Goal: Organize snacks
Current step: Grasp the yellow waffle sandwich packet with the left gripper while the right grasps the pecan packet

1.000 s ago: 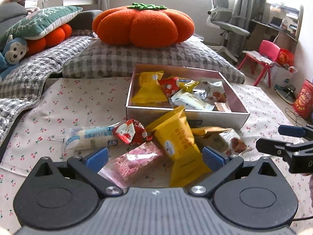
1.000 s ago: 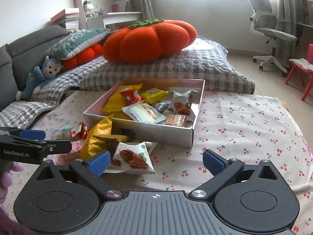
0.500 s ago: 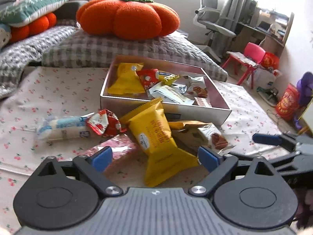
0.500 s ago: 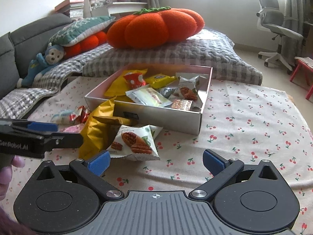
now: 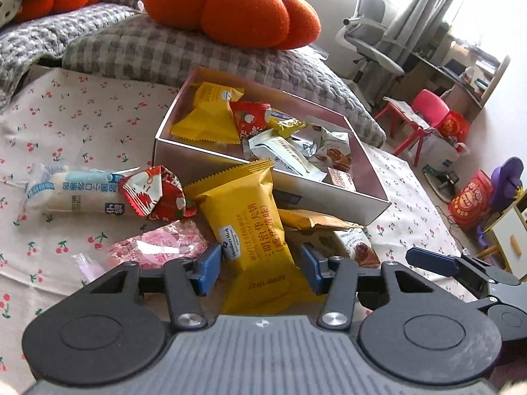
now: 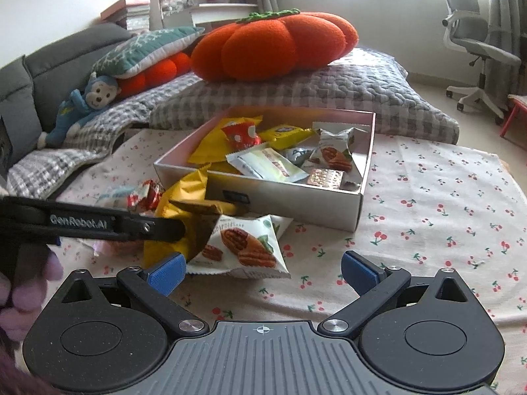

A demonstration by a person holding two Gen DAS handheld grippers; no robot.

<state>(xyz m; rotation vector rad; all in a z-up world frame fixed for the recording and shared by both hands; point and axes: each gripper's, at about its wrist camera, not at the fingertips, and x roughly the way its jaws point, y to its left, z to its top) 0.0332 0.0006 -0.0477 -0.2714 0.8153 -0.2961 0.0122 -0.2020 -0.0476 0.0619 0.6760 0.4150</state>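
Note:
A yellow waffle packet [image 5: 250, 230] leans on the front wall of the open silver box [image 5: 184, 159] holding several snacks. My left gripper [image 5: 258, 268] straddles the packet's lower half. Its jaws are closing, with the blue pads just beside the packet's edges. In the right wrist view the left gripper's black finger [image 6: 115, 225] crosses in front of the same yellow packet [image 6: 181, 197]. My right gripper [image 6: 262, 273] is open over the cloth, nothing between its fingers, just behind a white pecan packet [image 6: 243, 247]. That packet lies before the box [image 6: 296, 204].
Left of the box lie a white-blue bar [image 5: 72, 191], a red-white sweet [image 5: 151, 194] and a pink packet [image 5: 158, 247] on the cherry-print cloth [image 6: 428, 204]. An orange pumpkin cushion [image 6: 273, 46] on a grey checked pad sits behind the box. A brown packet [image 5: 313, 222] lies under the yellow one.
My left gripper has sunk and rolled toward the yellow packet, and its jaws have narrowed from wide open to either side of it. The right gripper has stayed in place.

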